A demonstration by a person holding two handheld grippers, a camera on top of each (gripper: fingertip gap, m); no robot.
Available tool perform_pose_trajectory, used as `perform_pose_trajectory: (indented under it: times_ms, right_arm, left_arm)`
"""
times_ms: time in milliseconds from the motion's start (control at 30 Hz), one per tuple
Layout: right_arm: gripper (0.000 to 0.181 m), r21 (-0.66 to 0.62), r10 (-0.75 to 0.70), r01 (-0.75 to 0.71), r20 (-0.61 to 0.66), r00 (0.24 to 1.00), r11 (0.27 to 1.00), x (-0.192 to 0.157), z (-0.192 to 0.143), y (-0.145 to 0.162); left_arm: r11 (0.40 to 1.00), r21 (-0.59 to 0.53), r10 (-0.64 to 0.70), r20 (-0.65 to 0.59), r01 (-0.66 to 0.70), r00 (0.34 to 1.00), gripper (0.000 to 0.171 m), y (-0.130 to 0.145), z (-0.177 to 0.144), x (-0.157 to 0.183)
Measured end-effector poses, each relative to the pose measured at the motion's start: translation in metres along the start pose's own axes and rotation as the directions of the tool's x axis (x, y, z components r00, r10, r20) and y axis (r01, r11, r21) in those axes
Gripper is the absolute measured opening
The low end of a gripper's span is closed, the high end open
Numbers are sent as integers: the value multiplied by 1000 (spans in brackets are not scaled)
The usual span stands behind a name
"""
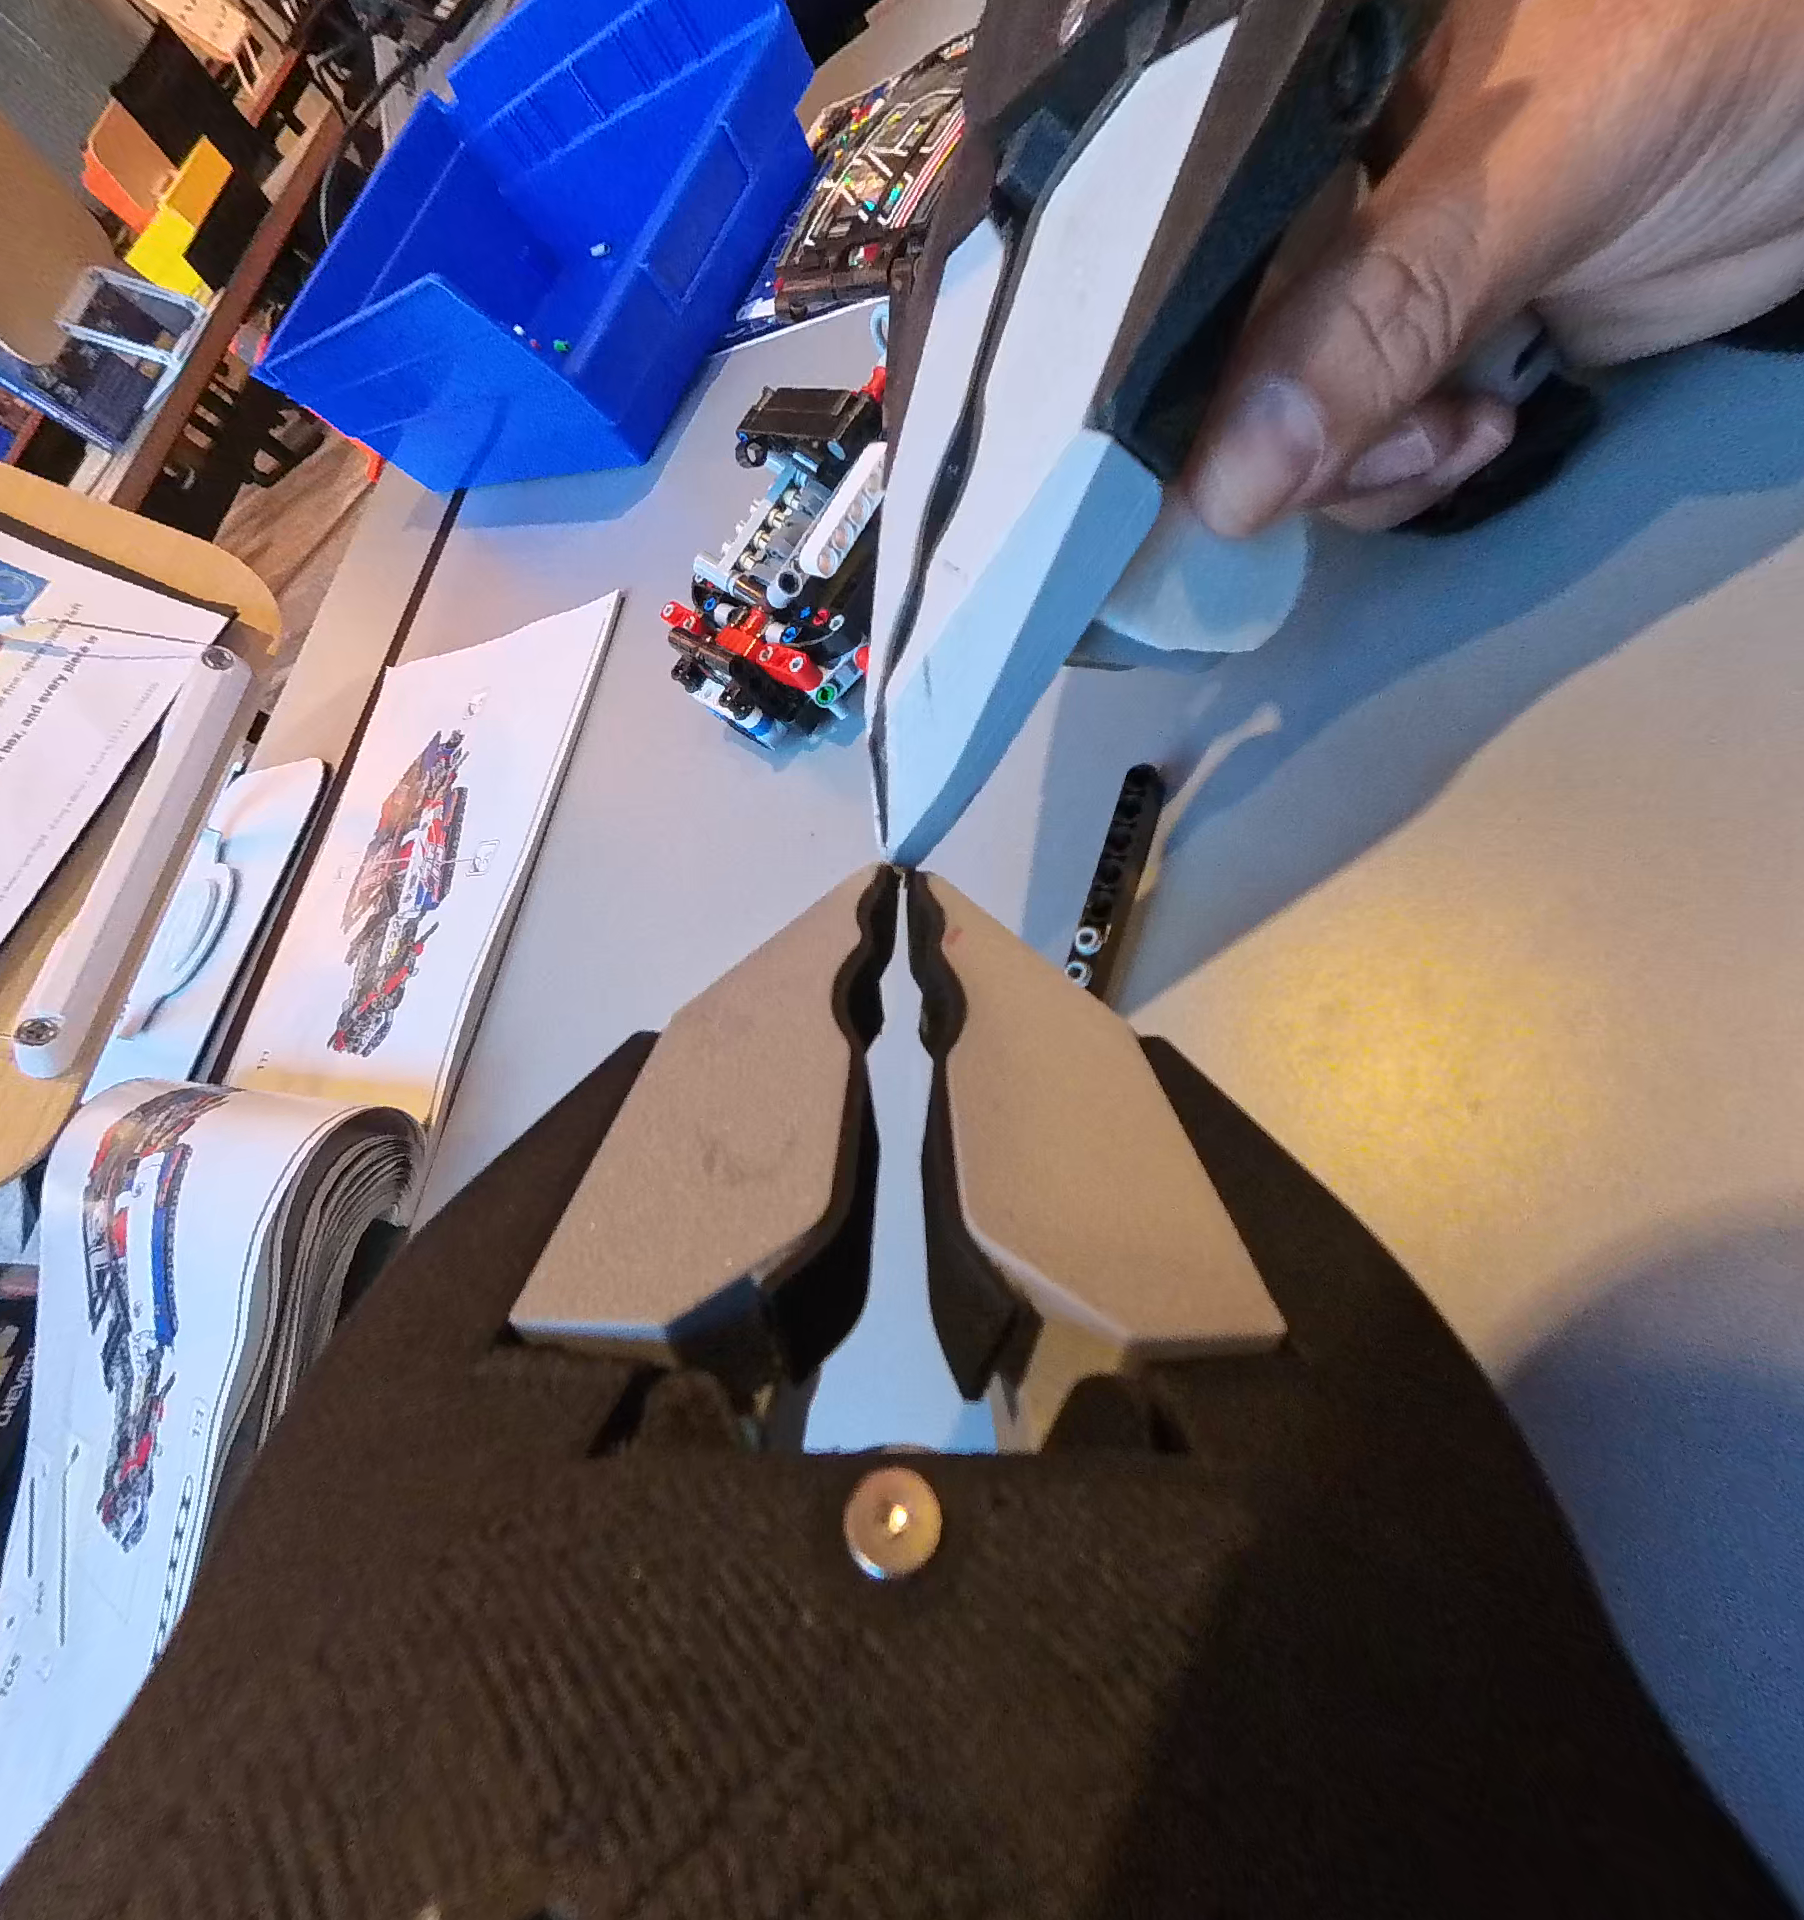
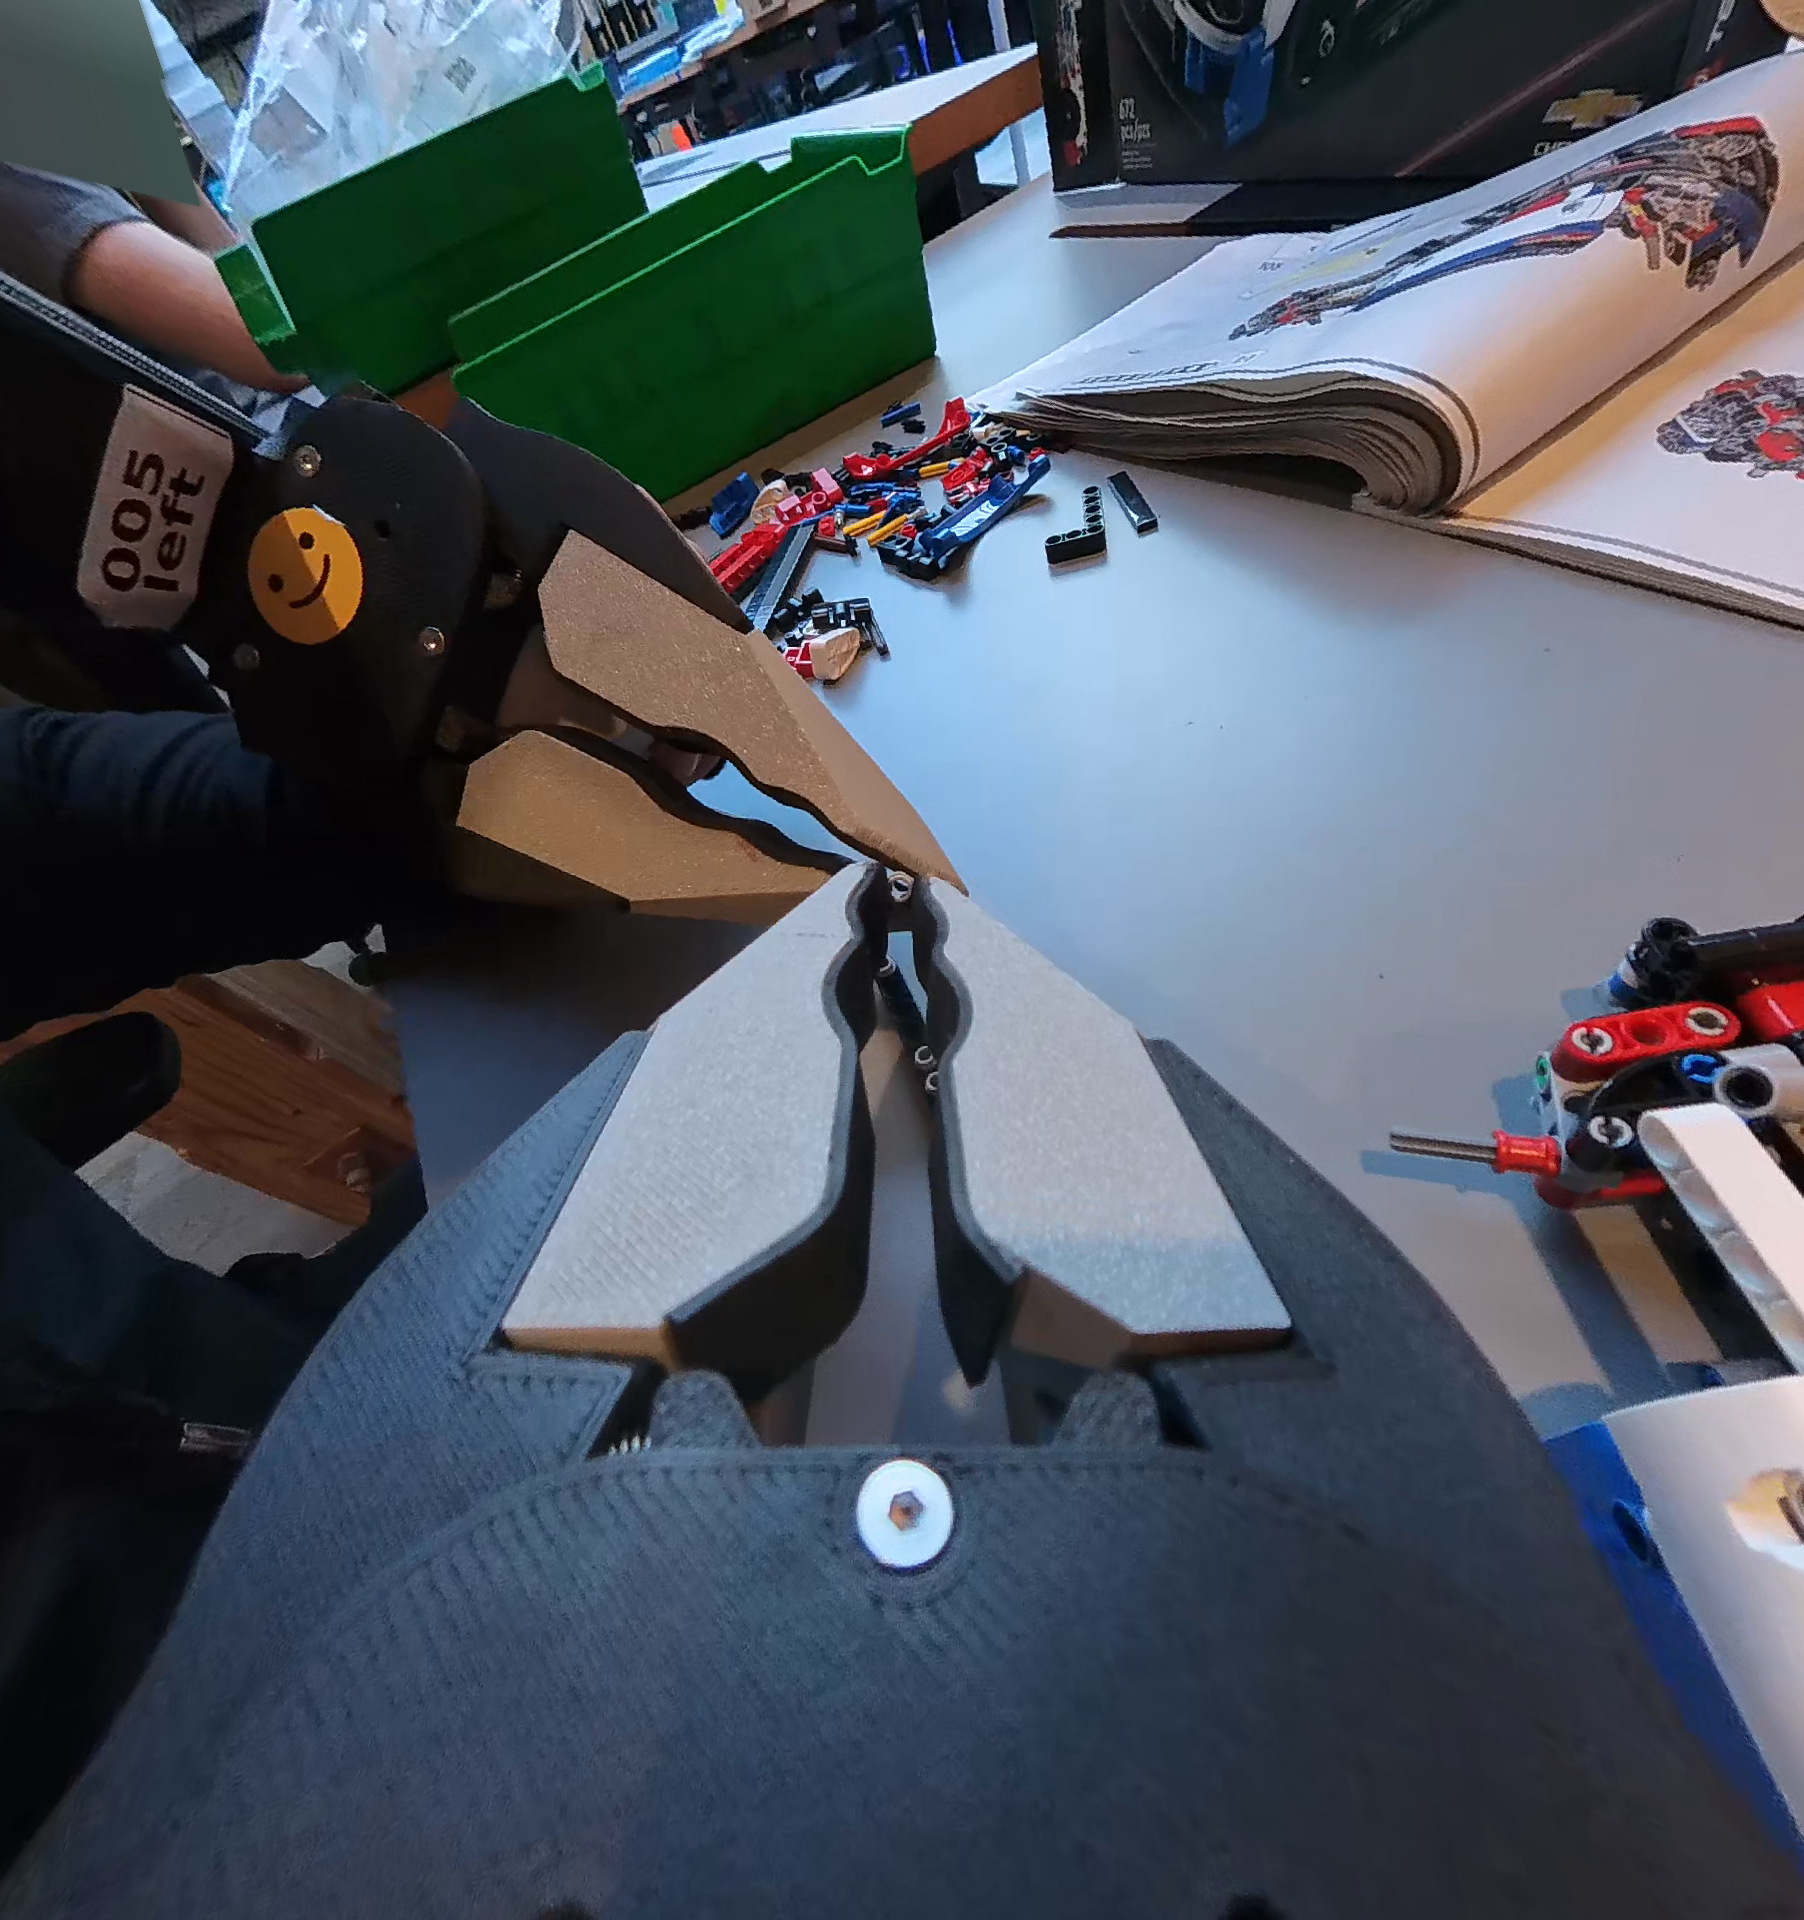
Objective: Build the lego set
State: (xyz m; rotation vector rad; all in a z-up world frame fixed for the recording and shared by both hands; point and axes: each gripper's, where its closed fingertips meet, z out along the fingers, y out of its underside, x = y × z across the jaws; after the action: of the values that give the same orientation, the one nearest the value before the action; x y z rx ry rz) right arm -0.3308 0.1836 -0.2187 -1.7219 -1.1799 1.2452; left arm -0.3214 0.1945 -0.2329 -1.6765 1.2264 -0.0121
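My left gripper (image 1: 900, 881) and my right gripper (image 2: 898, 885) meet tip to tip just above the grey table (image 1: 669, 831). The right gripper reaches down from the top of the left wrist view (image 1: 893, 847), held by a bare hand (image 1: 1500, 260). A small grey-ended pin (image 2: 900, 885) sits between the right fingertips. The left jaws are closed to a sliver, tips against that pin; the left gripper also shows in the right wrist view (image 2: 908, 868). A black beam with holes (image 1: 1116, 883) lies on the table beneath, seen through the right jaws (image 2: 924, 1055). The partly built model (image 1: 784, 603) stands beyond.
A blue bin (image 1: 565, 239) stands at the back. Open instruction booklets (image 1: 430, 862) lie to the left. A pile of loose coloured pieces (image 2: 898, 509) lies before green bins (image 2: 690, 332). The set's box (image 2: 1345, 94) stands behind the booklet (image 2: 1500, 343). The grippers are tip to tip, or close to it.
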Motion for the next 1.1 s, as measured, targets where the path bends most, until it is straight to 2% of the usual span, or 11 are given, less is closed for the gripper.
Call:
perform_pose_trajectory:
  times_ms: [233, 467, 600, 800, 1033, 1100]
  right_arm:
    - [2, 9, 3, -3, -7, 1000, 1000, 1, -2, -1]
    - [2, 4, -9, 9, -23, 1000, 1000, 7, -3, -4]
    - [2, -12, -30, 30, -27, 999, 999, 7, -3, -5]
    - [2, -3, -39, 39, -36, 999, 999, 11, -9, -11]
    - [2, -27, -81, 80, -62, 995, 996, 15, -16, -9]
    - [2, -51, -105, 102, -69, 992, 994, 15, -17, -6]
  left_arm:
    - [1000, 15, -12, 2, 12, 1000, 0, -3, 2, -1]
    - [990, 71, -123, -39, 125, 992, 0, -6, 6, -3]
    - [990, 79, -112, -17, 113, 994, 1, -6, 5, -6]
    - [986, 50, -157, -34, 158, 987, 14, 0, 8, -6]
    - [977, 38, -209, -58, 211, 976, 21, 3, 10, -6]
    - [973, 35, -224, -97, 228, 970, 20, 3, 11, -2]
